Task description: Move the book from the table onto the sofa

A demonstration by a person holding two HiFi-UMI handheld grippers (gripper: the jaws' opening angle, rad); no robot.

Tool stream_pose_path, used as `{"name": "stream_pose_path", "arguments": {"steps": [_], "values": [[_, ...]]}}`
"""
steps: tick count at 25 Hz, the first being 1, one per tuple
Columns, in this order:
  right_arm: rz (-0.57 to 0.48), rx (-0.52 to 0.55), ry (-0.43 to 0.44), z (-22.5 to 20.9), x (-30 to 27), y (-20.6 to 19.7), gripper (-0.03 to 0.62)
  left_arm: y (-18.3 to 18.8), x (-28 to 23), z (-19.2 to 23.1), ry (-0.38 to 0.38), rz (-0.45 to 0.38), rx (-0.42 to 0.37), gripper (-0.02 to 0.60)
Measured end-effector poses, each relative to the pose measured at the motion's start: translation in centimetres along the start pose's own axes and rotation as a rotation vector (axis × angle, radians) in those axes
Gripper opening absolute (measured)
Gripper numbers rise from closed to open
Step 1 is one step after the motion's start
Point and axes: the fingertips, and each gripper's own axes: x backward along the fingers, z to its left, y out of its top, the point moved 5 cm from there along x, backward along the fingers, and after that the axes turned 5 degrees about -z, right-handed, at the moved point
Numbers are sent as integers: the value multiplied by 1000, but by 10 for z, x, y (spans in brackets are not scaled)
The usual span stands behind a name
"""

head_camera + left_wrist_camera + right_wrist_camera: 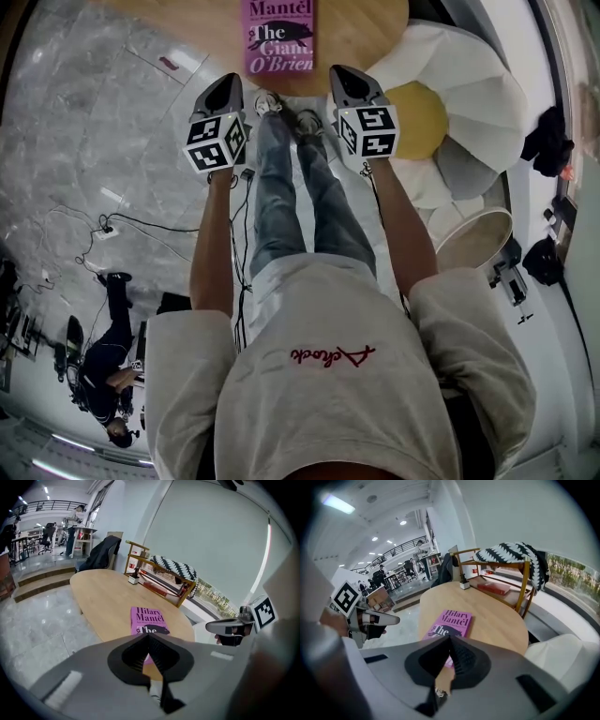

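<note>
Pink book [278, 36] lies on the wooden tabletop [361, 33], a rack [161, 577] at its far end. Left tongs [229, 84] and right tongs [341, 77] hover before it, both closed and empty.

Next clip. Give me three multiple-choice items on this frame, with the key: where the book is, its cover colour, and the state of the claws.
1. Where is the book?
A. in the left claw
B. on the table
C. in the right claw

2. What colour is its cover?
A. green
B. white
C. pink

3. How do the two claws stand?
A. both shut and empty
B. both wide open
C. one shut on the book

Key:
1 B: the book lies flat on the wooden top, beyond both claws.
2 C: all three views show a pink cover with dark lettering.
3 A: each gripper view shows its jaws closed together with nothing between them.
</note>
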Motion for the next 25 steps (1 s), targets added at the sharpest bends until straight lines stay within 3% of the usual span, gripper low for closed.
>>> {"name": "stream_pose_path", "arguments": {"steps": [15, 19, 22, 25], "values": [[59, -82, 6, -16, -58, -37, 9, -37, -58, 19, -39, 76, 85, 12], [91, -133, 38, -19, -81, -47, 12, -42, -80, 29, -43, 90, 125, 75], [112, -176, 58, -20, -95, -52, 114, -48, -92, 33, -48, 109, 145, 126], [116, -198, 73, -20, -109, -52, 149, -52, -101, 36, -62, 129, 142, 169]]}}
